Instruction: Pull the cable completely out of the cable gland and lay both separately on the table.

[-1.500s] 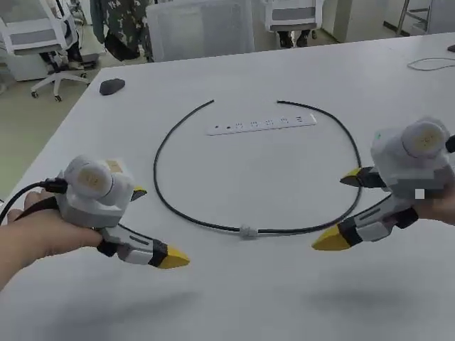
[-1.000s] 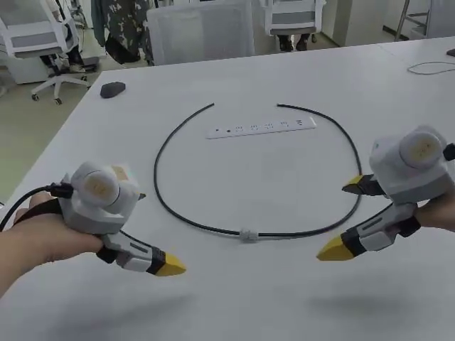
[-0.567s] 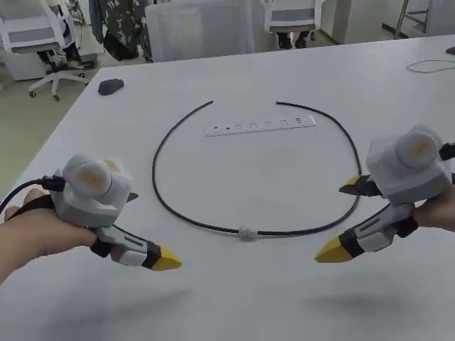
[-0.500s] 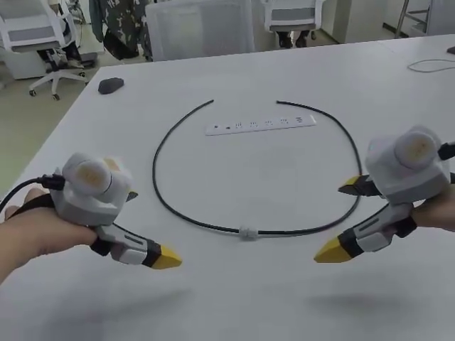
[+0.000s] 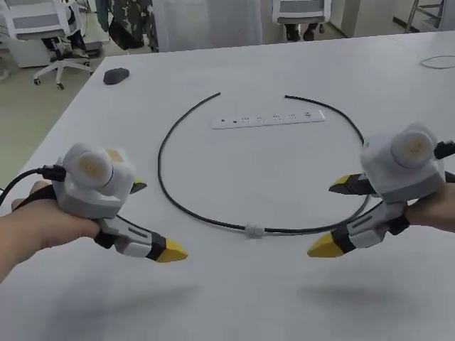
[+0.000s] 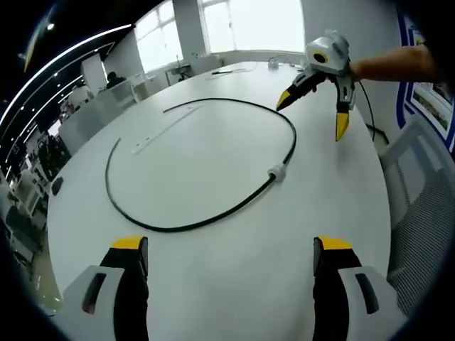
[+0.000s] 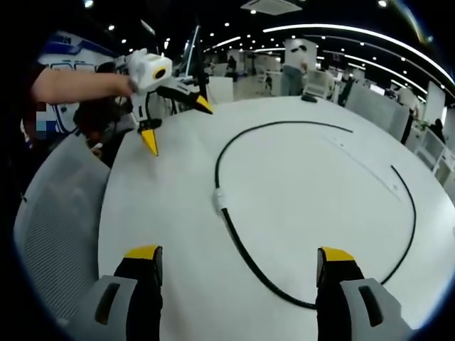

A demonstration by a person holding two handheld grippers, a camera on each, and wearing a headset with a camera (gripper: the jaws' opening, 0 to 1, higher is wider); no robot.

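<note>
Right now I have both grippers hovering above the white table [image 5: 270,163], neither touching anything. The left gripper [image 5: 155,219] is spread wide, its yellow fingertips [image 5: 170,251] well apart and holding nothing. The right gripper [image 5: 329,217] is likewise released, with its jaws splayed and nothing between them.

The black cable [image 5: 213,222] lies flat on the table in a large open loop, its two free ends pointing toward the far side, where a white power strip [image 5: 269,118] sits between them. The pale cable gland [image 5: 254,231] is threaded on the cable at the near bottom of the loop, roughly between my two grippers, somewhat nearer the right.

From the left gripper view, the gland [image 6: 275,171] sits ahead of my jaws and toward the right one, clear of both tips. From the right gripper view, it [image 7: 219,199] lies ahead between the jaws, nearer the left one, also untouched. A dark mouse [image 5: 116,75] rests far off at the table's left edge.
</note>
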